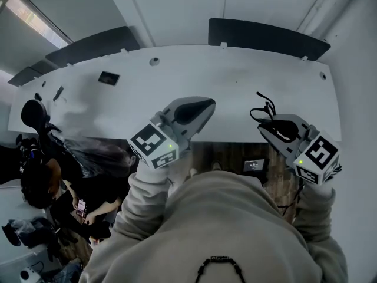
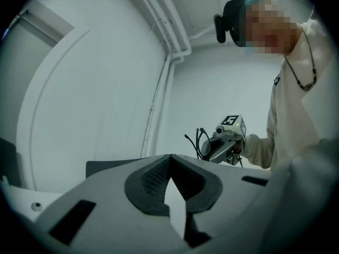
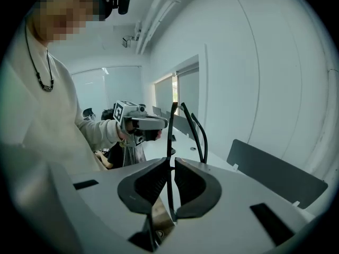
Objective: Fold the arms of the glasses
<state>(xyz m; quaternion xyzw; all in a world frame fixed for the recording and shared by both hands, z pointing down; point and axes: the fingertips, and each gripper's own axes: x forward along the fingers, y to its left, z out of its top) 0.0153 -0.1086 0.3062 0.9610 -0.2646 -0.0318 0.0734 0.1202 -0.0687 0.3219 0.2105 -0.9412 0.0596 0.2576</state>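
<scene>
Right gripper [image 3: 171,168] clamped on the black glasses [image 3: 186,121] above the white table [image 1: 235,81], left gripper [image 2: 169,168] shut and empty beside it: we would steady the frame and press each arm inward gently.

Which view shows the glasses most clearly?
Right gripper view: the glasses stand clamped between the right gripper's jaws, arms sticking out. Head view shows only thin black loops; left gripper view shows them small, far off.
</scene>
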